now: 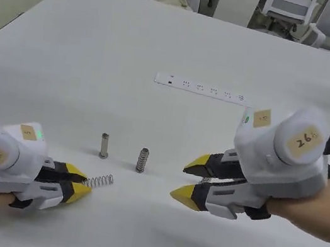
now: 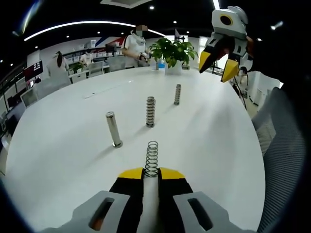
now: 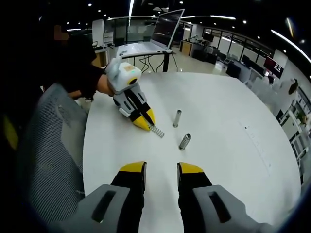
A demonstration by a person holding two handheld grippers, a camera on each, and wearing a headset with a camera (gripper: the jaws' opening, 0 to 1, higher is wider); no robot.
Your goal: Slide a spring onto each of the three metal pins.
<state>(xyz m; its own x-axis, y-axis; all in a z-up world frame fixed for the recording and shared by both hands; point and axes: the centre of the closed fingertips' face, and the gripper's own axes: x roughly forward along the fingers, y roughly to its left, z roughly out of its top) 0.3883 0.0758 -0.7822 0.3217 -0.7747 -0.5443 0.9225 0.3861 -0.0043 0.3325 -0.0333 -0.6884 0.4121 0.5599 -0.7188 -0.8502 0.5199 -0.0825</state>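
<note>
One spring is held by its end in the left gripper, and the jaws are closed tight on it. It sticks out in front, low over the table. It is near the left pin but not touching it.

Two of the three pins look done. In the left gripper view, the middle pin and the right pin each have one on already. The left pin is bare, so one is left to be put on.

The right gripper is held up on the right. Its jaws are partly open and nothing is held in them.

The held spring will likely need to be stood up and lined up over the bare pin's top before it can be slid down.
</note>
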